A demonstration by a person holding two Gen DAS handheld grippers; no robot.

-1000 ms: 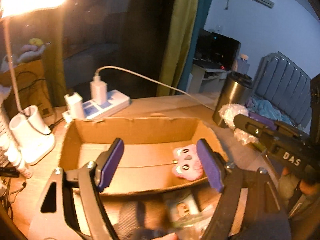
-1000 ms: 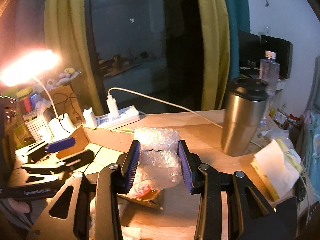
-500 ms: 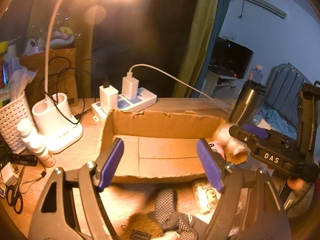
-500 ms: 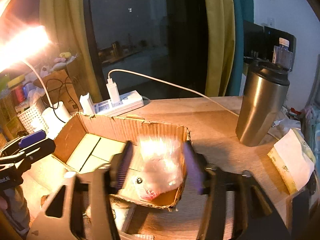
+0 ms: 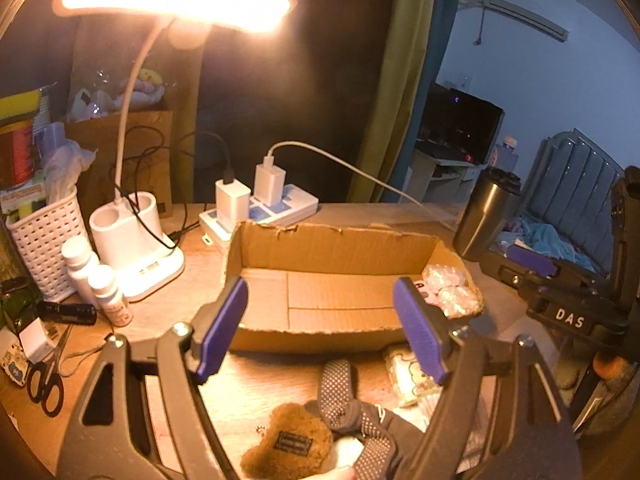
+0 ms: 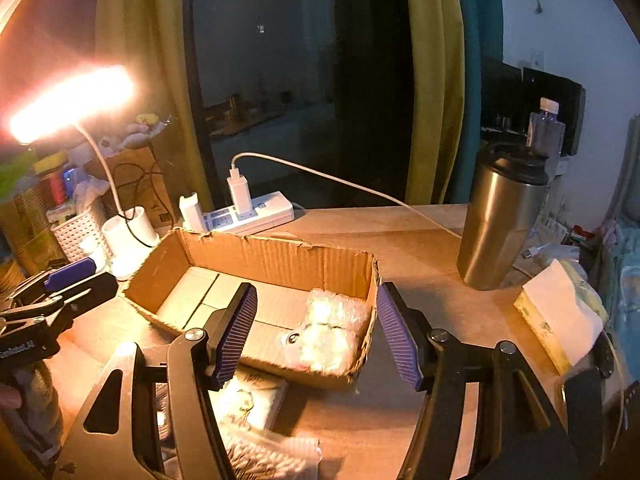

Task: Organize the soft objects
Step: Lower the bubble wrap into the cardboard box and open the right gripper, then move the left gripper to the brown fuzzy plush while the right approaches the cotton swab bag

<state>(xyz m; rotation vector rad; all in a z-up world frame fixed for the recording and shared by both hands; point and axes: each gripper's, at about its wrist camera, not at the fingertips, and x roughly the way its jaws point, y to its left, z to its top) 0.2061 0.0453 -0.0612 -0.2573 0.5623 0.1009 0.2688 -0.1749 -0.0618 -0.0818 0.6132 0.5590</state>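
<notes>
An open cardboard box [image 5: 340, 248] [image 6: 280, 252] lies on the wooden desk. A bubble-wrap bundle [image 6: 332, 328] [image 5: 448, 292] rests in its right end, on top of a pink plush that barely shows. My right gripper [image 6: 316, 332] hovers open at the box's near right corner, with the bundle lying free beyond its pads. My left gripper [image 5: 320, 332] is open and holds nothing in front of the box's near wall. Below it lie a black dotted sock [image 5: 340, 392], a brown plush [image 5: 288, 444] and a tissue packet [image 5: 404, 376].
A lit desk lamp [image 5: 132, 248], a power strip [image 5: 260, 212] with chargers and a cable stand behind the box. A steel tumbler [image 6: 500, 220] is on the right, and a white basket [image 5: 40, 240], small bottles [image 5: 104, 292] and scissors [image 5: 44, 380] on the left. A paper pack [image 6: 560, 316] lies at far right.
My right gripper has opened and let go of the bubble-wrap bundle, which now lies in the box, then drawn back. My left gripper has shifted leftward and back, still open.
</notes>
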